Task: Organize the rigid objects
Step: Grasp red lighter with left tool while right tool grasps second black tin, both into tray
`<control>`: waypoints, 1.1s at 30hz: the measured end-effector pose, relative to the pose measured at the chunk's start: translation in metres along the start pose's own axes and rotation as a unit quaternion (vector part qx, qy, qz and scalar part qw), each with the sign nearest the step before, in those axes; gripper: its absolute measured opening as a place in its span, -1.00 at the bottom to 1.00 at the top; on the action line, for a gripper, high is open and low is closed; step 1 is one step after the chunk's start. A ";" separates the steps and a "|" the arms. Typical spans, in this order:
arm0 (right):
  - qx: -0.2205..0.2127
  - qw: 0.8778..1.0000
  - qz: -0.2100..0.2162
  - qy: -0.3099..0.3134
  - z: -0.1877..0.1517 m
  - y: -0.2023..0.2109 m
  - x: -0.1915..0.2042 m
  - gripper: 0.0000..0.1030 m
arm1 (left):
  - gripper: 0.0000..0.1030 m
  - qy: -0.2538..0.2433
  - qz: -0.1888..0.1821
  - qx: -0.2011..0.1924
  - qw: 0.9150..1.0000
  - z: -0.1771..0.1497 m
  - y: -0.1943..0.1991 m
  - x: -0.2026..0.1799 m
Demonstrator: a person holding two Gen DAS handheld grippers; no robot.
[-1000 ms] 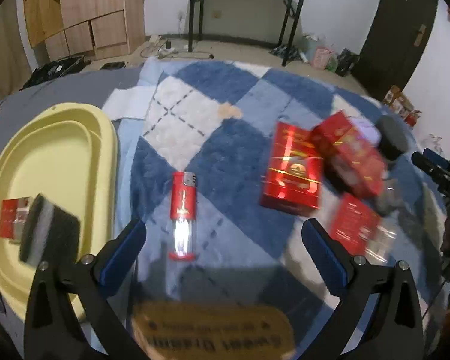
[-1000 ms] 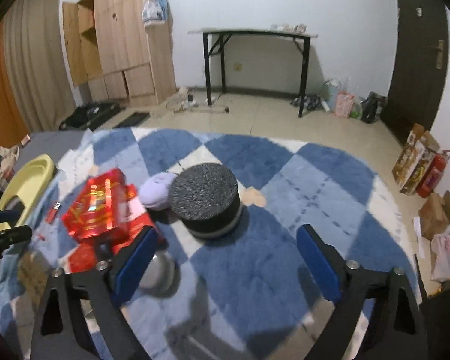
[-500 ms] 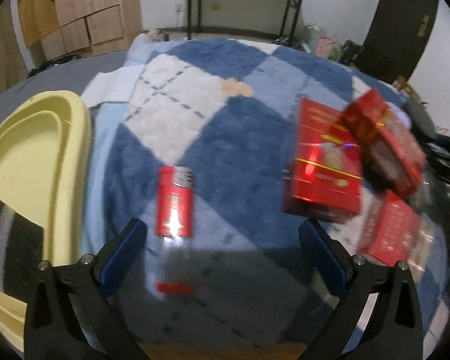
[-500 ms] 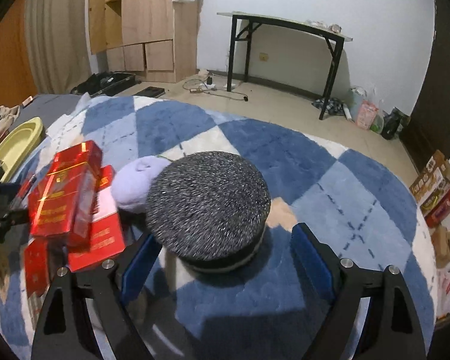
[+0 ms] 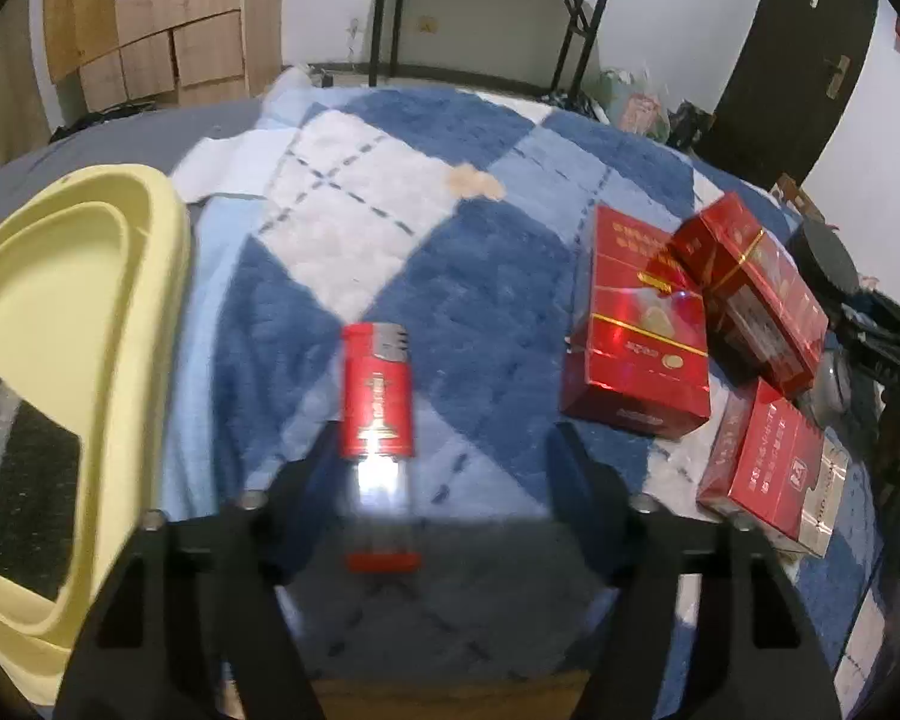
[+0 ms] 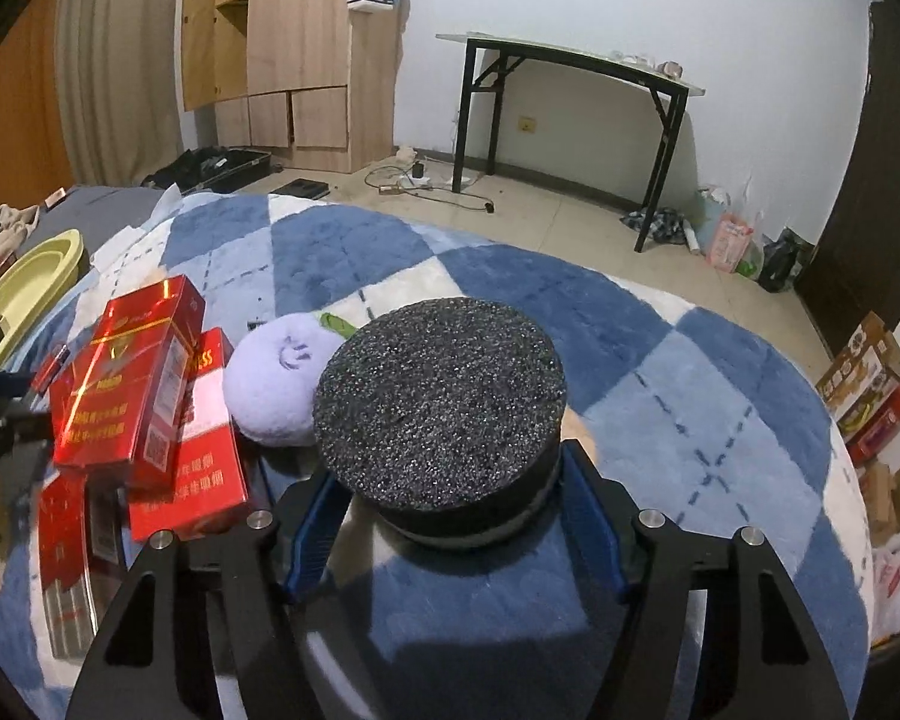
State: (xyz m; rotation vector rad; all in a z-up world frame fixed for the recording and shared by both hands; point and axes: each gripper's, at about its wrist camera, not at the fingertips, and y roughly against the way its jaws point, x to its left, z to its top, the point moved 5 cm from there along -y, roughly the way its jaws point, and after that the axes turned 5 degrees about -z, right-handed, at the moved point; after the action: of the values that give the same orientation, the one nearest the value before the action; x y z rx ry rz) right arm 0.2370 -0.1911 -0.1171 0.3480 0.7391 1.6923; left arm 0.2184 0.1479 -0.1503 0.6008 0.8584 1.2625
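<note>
Blue-and-white diamond-patterned rug (image 5: 462,312) covers the working surface, with a bare floor, a black-legged table (image 6: 576,90) and wooden cabinets (image 6: 294,48) beyond it.

Left gripper (image 5: 444,474) is spread wide, its two blue-padded fingers (image 5: 306,480) on either side of the lower end of a red lighter (image 5: 379,420) without touching it. That lighter lies flat on the rug, its metal head pointing away from the gripper. Left of the lighter sits a pale yellow tray (image 5: 150,276), holding a dark grey-striped block (image 5: 18,480) at its near end. Right of the lighter lies a flat red cigarette pack (image 5: 636,330); a second red pack (image 5: 750,294) leans tilted on its far right edge, and a third red pack (image 5: 768,468) lies nearer, beside them.

Right gripper (image 6: 444,516) is also spread, its fingers (image 6: 312,528) flanking the base of a round black sponge-topped puck (image 6: 441,408); whether the pads touch it cannot be told. Left of the puck and touching it rests a lavender plush ball (image 6: 270,384). Further left of the puck the red packs are piled, and the yellow tray shows at the rug's far left edge.
</note>
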 end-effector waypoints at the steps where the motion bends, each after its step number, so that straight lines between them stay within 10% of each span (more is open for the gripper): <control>1: -0.001 1.000 0.001 -0.003 -0.002 0.001 -0.001 0.31 | 0.07 0.002 -0.004 -0.002 1.000 0.000 0.001 0.001; 8: -0.013 1.000 0.005 -0.019 -0.011 0.000 -0.005 0.30 | 0.05 -0.031 0.018 -0.020 0.999 -0.005 -0.003 -0.001; 12: -0.018 1.000 -0.005 -0.017 -0.011 0.007 -0.005 0.28 | -0.54 0.005 0.021 -0.037 0.999 -0.006 0.007 0.000; 25: -0.050 0.998 -0.017 -0.031 -0.012 0.112 -0.011 0.28 | -0.54 0.001 0.006 -0.092 0.996 0.003 0.101 -0.022; 33: -0.090 0.995 0.030 0.015 0.041 0.168 0.064 0.28 | -0.53 0.018 0.048 -0.147 0.988 0.029 0.186 0.043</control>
State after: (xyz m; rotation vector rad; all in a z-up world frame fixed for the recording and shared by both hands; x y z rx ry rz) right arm 0.1168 -0.1357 0.0112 0.2214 0.5982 1.8092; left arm 0.1409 0.2329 0.0044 0.3876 0.6623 1.4581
